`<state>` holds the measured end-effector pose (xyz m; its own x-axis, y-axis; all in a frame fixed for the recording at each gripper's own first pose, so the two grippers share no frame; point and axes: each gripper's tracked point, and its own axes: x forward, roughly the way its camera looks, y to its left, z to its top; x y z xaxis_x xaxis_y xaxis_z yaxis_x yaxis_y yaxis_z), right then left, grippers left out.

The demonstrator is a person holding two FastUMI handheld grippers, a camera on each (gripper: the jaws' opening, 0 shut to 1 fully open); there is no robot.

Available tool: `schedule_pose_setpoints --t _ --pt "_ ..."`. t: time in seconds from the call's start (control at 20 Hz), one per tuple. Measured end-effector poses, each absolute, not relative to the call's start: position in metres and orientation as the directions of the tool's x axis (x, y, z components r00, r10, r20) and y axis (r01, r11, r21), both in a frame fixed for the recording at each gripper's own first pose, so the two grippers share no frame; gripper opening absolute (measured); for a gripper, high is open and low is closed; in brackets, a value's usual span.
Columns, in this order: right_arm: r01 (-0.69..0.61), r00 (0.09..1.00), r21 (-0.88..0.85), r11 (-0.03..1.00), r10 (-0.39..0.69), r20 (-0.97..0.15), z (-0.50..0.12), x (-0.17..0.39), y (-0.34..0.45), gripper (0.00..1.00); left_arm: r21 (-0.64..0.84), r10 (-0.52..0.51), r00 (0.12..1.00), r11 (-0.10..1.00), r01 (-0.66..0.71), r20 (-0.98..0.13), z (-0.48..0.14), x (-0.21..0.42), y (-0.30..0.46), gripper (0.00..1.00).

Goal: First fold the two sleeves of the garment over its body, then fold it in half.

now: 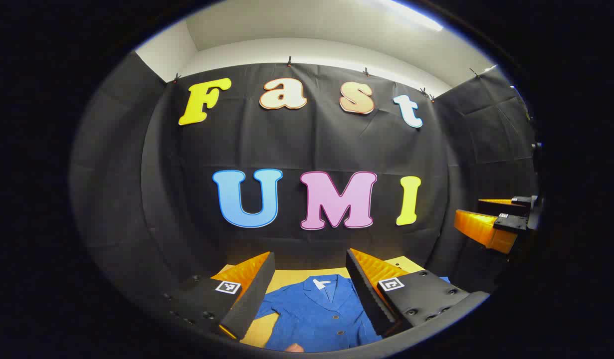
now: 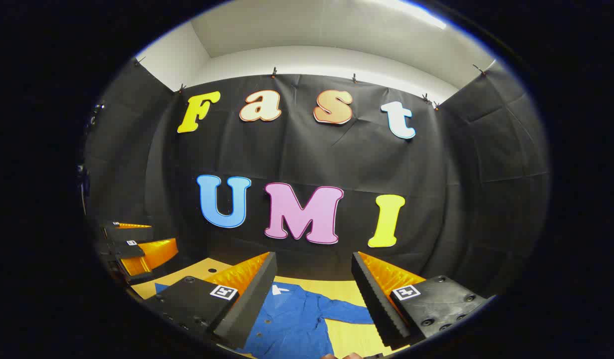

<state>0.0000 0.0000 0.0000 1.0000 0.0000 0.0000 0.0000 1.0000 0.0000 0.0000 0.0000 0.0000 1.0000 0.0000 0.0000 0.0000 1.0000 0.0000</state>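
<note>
Blue fabric is showing between your fingers: the garment [image 1: 314,314] is lying flat on the wooden table [image 2: 346,288], collar toward the far wall, both sleeves still spread outward. You are holding the left gripper [image 1: 311,294] above it, jaws wide apart and gripping nothing. You are holding the right gripper [image 2: 314,299] likewise, wide apart and empty, off to the garment's right.

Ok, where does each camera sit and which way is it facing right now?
Left gripper view: rides the left gripper, facing the booth's back wall over the blue shirt; own fingers open, right gripper at the side.
Right gripper view: rides the right gripper, facing the same wall; own fingers open, left gripper at the side.
Shared: shirt, wooden table.
</note>
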Motion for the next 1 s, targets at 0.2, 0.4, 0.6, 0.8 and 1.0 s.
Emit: schedule_pose_setpoints --t 0.2,0.4,0.6,0.8,1.0 --pt "0.019 1.000 -0.031 0.999 -0.019 0.014 0.006 -0.011 -0.008 0.96 0.022 0.012 1.000 1.000 -0.012 0.024 0.004 -0.016 0.003 0.86" --pt "0.028 0.999 -0.041 0.999 -0.026 0.046 0.020 -0.021 -0.008 0.96 0.026 0.020 0.999 0.999 -0.021 0.029 0.009 -0.033 0.008 0.82" --pt "0.025 0.999 -0.024 0.999 -0.024 0.049 0.021 -0.034 0.000 0.96 0.036 0.037 0.999 0.999 -0.038 0.036 0.007 -0.048 0.016 0.82" --pt "0.025 0.999 -0.016 1.000 -0.025 0.037 0.019 -0.046 0.004 0.96 0.037 0.038 0.999 0.999 -0.039 0.029 0.003 -0.060 0.023 0.84" --pt "0.048 0.999 -0.014 0.999 -0.048 0.002 0.022 -0.041 -0.014 0.96 0.006 0.045 0.999 0.999 -0.045 0.016 -0.002 -0.065 0.031 0.82"
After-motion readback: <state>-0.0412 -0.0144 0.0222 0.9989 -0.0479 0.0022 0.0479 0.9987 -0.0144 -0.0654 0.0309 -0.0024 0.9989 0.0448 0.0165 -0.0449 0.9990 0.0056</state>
